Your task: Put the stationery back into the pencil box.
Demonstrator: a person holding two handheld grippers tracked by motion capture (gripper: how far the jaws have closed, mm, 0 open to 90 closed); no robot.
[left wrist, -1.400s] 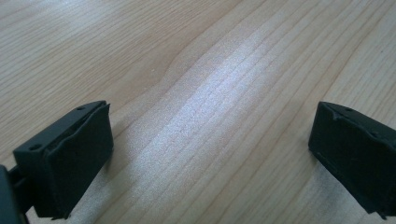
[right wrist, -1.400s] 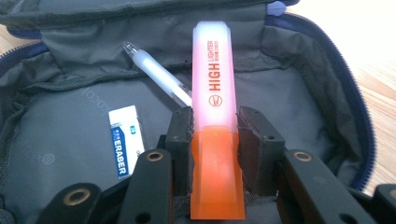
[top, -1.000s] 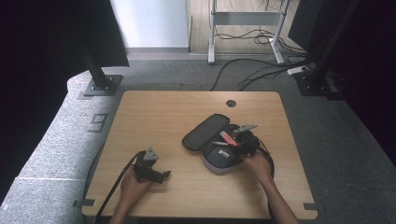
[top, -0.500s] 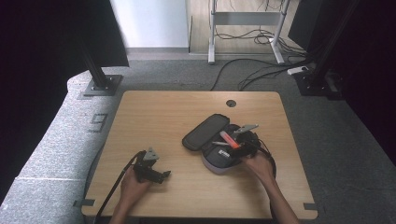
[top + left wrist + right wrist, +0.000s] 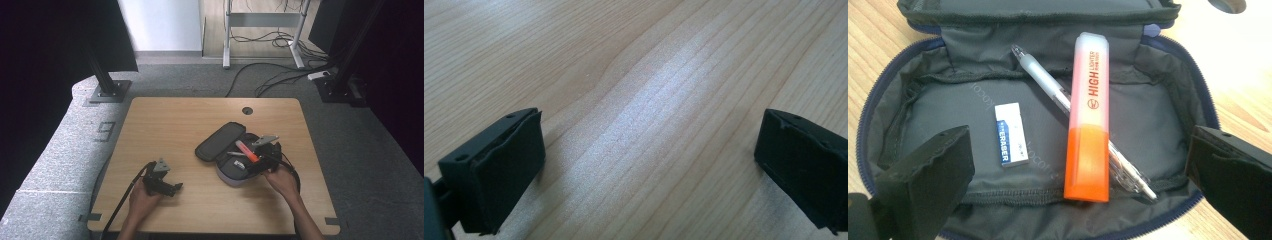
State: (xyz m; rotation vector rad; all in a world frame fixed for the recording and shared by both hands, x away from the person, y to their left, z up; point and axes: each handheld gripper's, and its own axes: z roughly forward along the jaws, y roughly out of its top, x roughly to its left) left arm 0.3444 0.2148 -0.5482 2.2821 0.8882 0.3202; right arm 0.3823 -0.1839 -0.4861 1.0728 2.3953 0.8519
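pencil case of dark grey fabric with a navy zip [image 5: 1048, 220] lies open on our light wooden table [image 5: 200, 125], toward its right half, with its black oval lid [image 5: 220, 141] folded back to the left. inside it, in the right gripper view, we see an orange highlighter with a frosted cap [image 5: 1089, 120] lying lengthwise across the middle, its orange end near the front edge of the case. under it, crossing at a slant, is a clear plastic pen [image 5: 1068, 105], touching the highlighter. just to the left of both, apart from them, a small white eraser in a blue-printed sleeve [image 5: 1011, 134] lies flat on the lining.

our right gripper [image 5: 1078, 185] hovers at the case's near edge, its two black jaws spread wide on either side of the highlighter and closing on nothing; in the high view it sits at the case's right side [image 5: 265, 152].

our left gripper [image 5: 649, 165] rests low over bare wood near the table's front left [image 5: 162, 182], well apart from the case, jaws likewise wide apart with only tabletop between them.
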